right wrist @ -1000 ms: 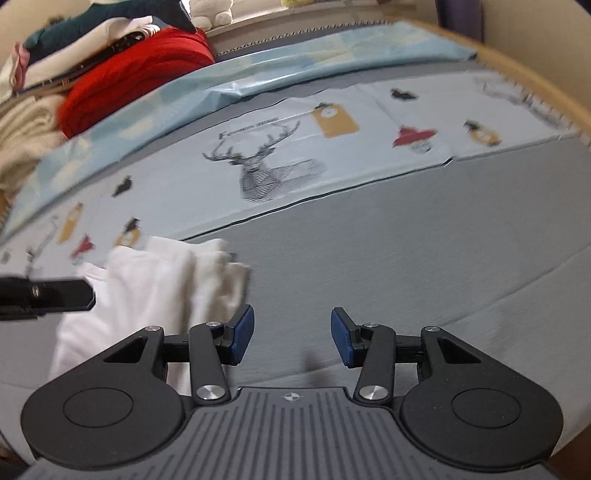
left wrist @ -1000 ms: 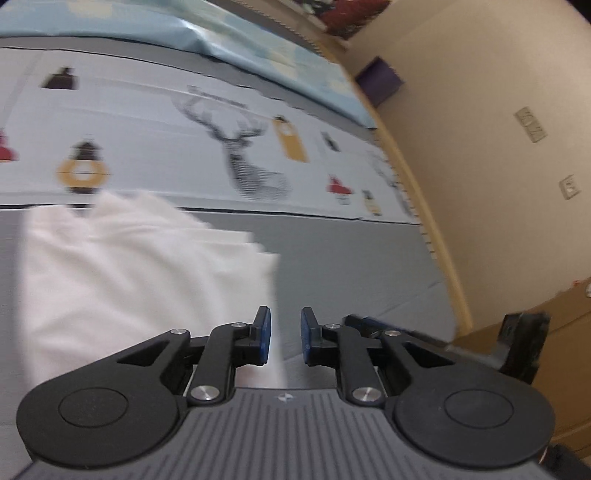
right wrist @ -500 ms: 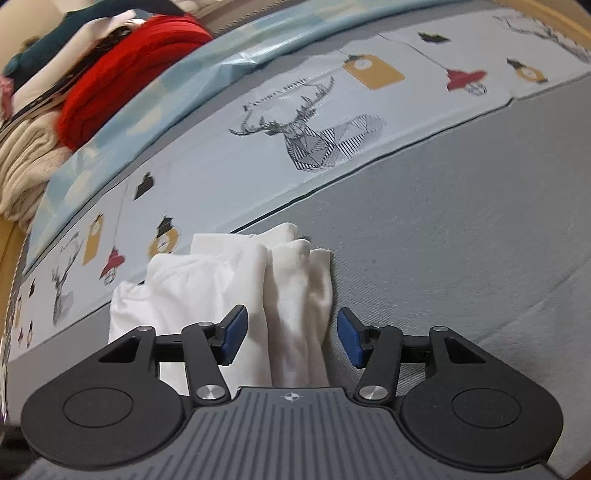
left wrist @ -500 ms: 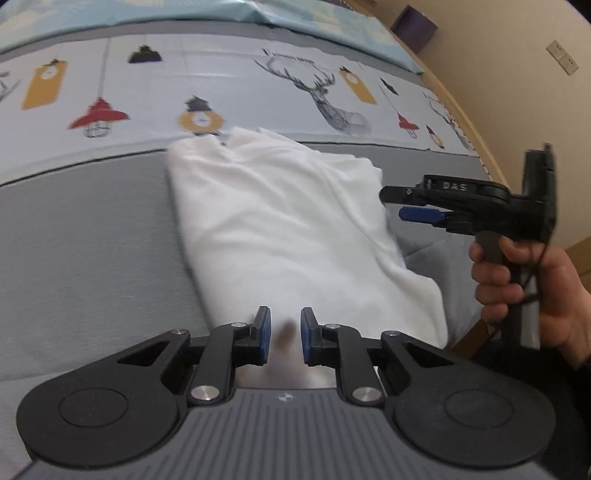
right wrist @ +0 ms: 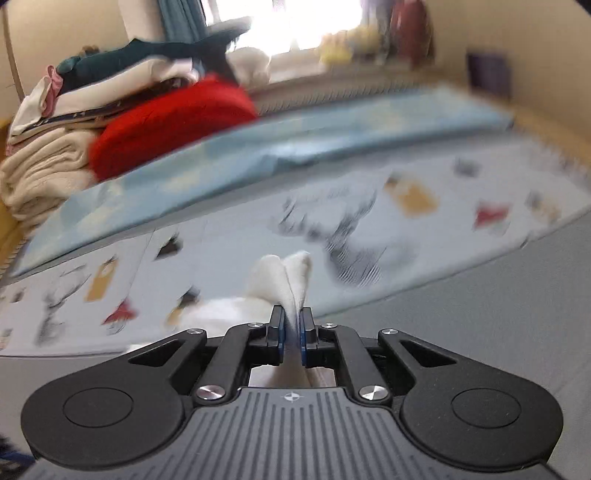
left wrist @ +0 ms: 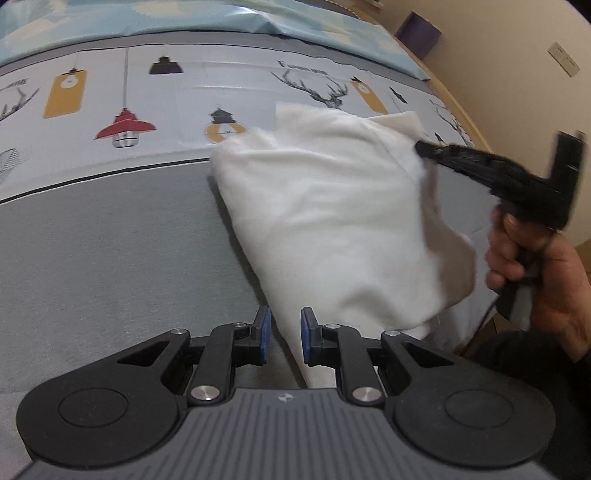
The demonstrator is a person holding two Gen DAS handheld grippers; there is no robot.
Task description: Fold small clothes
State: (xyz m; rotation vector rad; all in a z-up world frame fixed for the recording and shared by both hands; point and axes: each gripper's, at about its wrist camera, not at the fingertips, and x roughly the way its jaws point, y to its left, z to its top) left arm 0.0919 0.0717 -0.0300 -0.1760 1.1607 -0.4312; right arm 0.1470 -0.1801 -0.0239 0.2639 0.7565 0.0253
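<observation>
A small white shirt [left wrist: 332, 221] lies on the bed, partly on the gray sheet [left wrist: 103, 243] and partly on the pale cover with the deer and lamp pictures [left wrist: 122, 125]. It is bunched up, not flat.

The right gripper [right wrist: 291, 334] is squeezed tight on a fold of the white shirt. The cloth pokes up between its two blue pads [right wrist: 281, 334] in two soft white bumps. From the left camera, this same tool shows as a black blurry shape [left wrist: 491, 173] at the right edge of the shirt, and that side of the shirt is lifted up off the bed. The person's right hand [left wrist: 535, 266] is wrapped around its handle.

The left gripper [left wrist: 283, 336] sits low, right at the near edge of the shirt. Its jaws have a small gap between them, and the edge of the cloth shows in that gap. I cannot tell if it is pinching the cloth or just resting above it.

At the far end of the bed there is a pile of folded things [right wrist: 74, 155], with a red one [right wrist: 170, 129] on the side. A bright window [right wrist: 288, 22] is behind it.
</observation>
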